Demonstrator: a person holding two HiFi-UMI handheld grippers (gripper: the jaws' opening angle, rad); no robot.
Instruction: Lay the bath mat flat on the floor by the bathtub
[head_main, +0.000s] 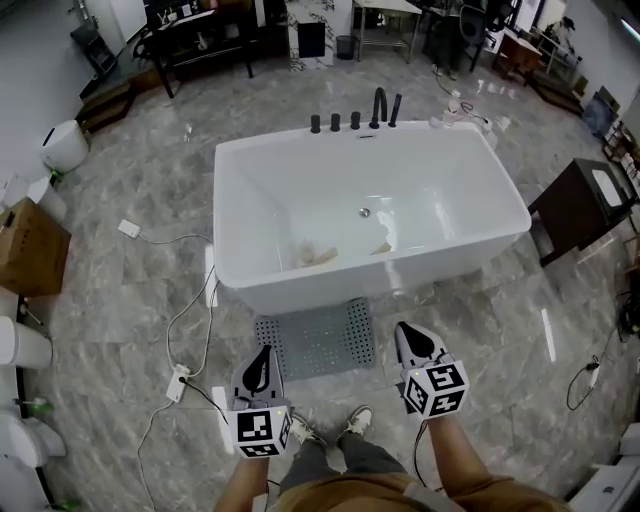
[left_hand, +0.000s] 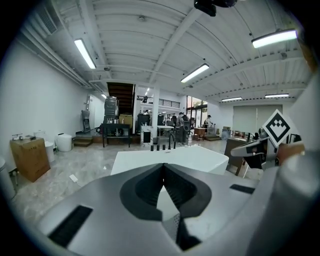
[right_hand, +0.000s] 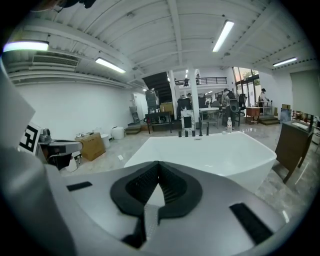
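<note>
The grey perforated bath mat (head_main: 315, 340) lies flat on the marble floor, its far edge against the front wall of the white bathtub (head_main: 330, 285). My left gripper (head_main: 263, 354) hangs above the mat's near left corner, jaws shut and empty. Over the near right corner is my right gripper (head_main: 409, 332), also shut with nothing in it. In the left gripper view the closed left gripper (left_hand: 163, 166) points level at the tub (left_hand: 170, 157). The right gripper view shows the right gripper (right_hand: 158, 164) closed before the tub (right_hand: 215, 152).
Black taps (head_main: 355, 120) line the tub's far rim. A white power strip and cable (head_main: 178, 382) trail on the floor at left, near a cardboard box (head_main: 25, 245). A dark cabinet (head_main: 580, 205) stands at right. The person's shoes (head_main: 330, 428) are just behind the mat.
</note>
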